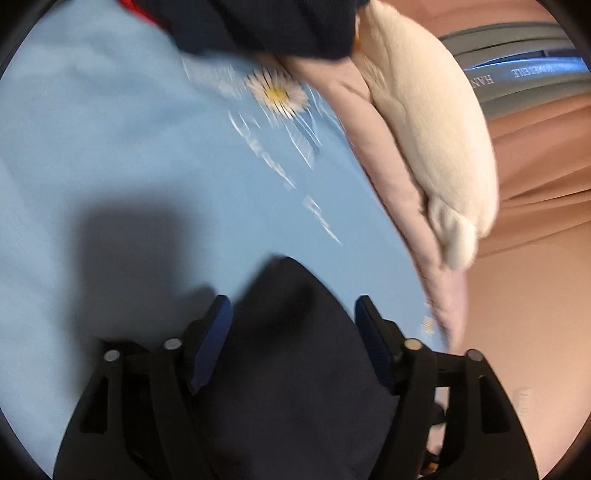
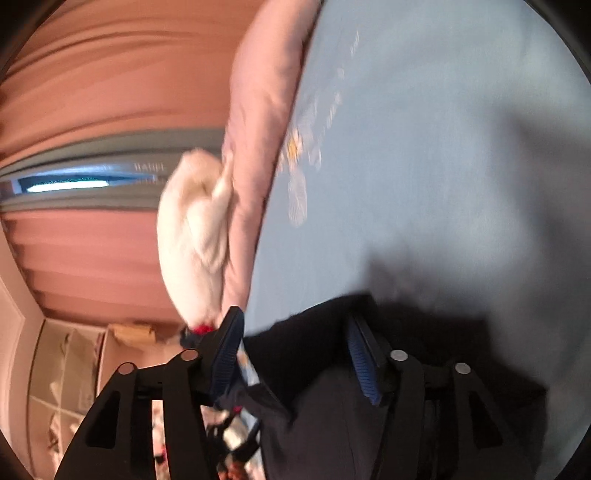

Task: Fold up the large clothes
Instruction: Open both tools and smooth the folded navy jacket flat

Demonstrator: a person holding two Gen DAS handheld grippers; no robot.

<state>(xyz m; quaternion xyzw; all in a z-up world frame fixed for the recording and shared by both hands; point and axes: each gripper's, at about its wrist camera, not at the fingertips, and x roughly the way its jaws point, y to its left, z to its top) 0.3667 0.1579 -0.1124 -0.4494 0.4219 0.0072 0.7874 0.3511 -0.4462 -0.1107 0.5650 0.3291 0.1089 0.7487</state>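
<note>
A dark navy fabric garment (image 1: 295, 369) lies on the light-blue daisy-print bed sheet (image 1: 129, 147), between the wide-spread jaws of both left gripper (image 1: 293, 343) and right gripper (image 2: 295, 354); blur possibly hides contact.

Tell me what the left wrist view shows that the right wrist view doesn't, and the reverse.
Left wrist only: a sharp daisy print and more dark garment at the top edge. Right wrist only: a shelf unit and cardboard box off the bed. Both: dark garment between open jaws of the left gripper and right gripper, the blue sheet, the white plush toy.
</note>
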